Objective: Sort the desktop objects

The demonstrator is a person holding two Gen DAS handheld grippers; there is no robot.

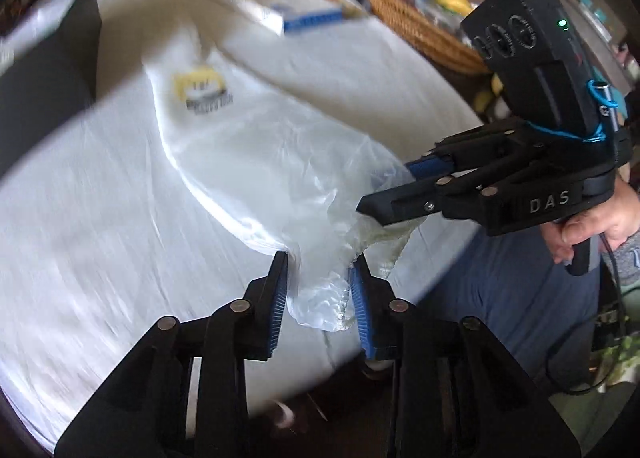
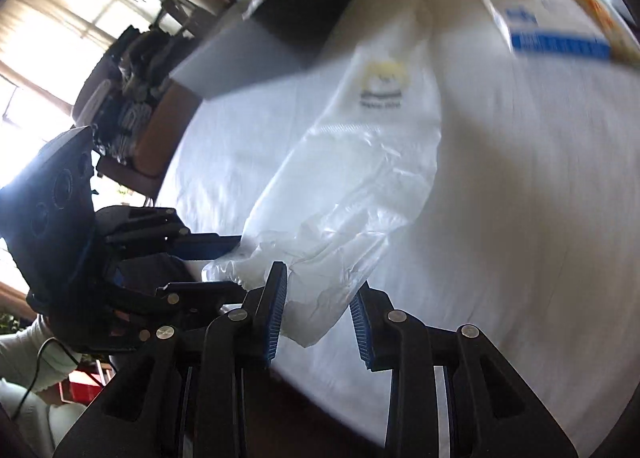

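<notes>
A translucent white plastic bag (image 1: 260, 146) with a yellow and black logo (image 1: 202, 88) lies lengthwise on the white-covered round table (image 1: 80, 238). Its crumpled near end is raised off the cloth at the table's edge. My left gripper (image 1: 320, 290) is shut on that bunched end, with plastic filling the gap between its blue pads. My right gripper (image 1: 386, 190) comes in from the right and pinches the same end just beside it. In the right wrist view the bag (image 2: 360, 178) runs away from my right gripper (image 2: 318, 298), with the left gripper (image 2: 240, 264) at its left.
A flat box with a blue stripe (image 1: 280, 6) lies at the far side of the table. A dark box (image 1: 44, 70) stands at the left edge. A wicker basket (image 1: 416, 26) full of items sits behind on the right. A person's hand (image 1: 592, 226) and trousered leg (image 1: 500, 298) are right of the table.
</notes>
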